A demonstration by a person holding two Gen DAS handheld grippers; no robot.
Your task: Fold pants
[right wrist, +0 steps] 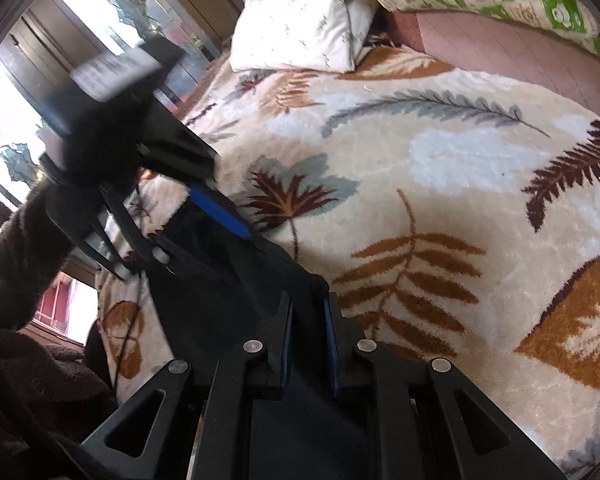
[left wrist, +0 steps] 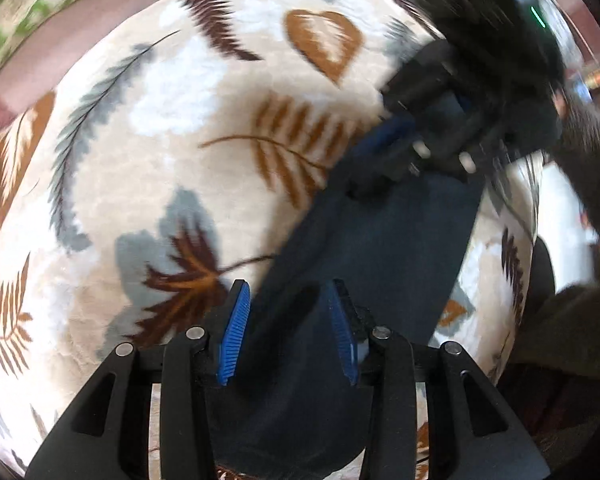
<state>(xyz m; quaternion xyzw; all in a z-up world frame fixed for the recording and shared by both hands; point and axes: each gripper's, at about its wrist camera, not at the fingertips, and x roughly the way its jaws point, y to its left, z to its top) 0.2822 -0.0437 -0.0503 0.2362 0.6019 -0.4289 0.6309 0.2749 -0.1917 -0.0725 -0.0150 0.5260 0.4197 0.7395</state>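
Right wrist view shows both grippers, right gripper (right wrist: 308, 320) and left gripper (left wrist: 288, 320), clamped on the dark pants (left wrist: 380, 240) (over the leaf-print blanket (left wrist: 180, 120)), apparently lifting for a fold; next, carry the edge across evenly.

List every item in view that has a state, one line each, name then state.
dark pants: partly lifted off the blanket, stretched between both grippers.
left gripper: jaws part-way closed, cloth bunched between the pads.
right gripper: shut on the pants' edge.
leaf-print blanket: spread flat over the bed.
white pillow: lying at the blanket's far end.
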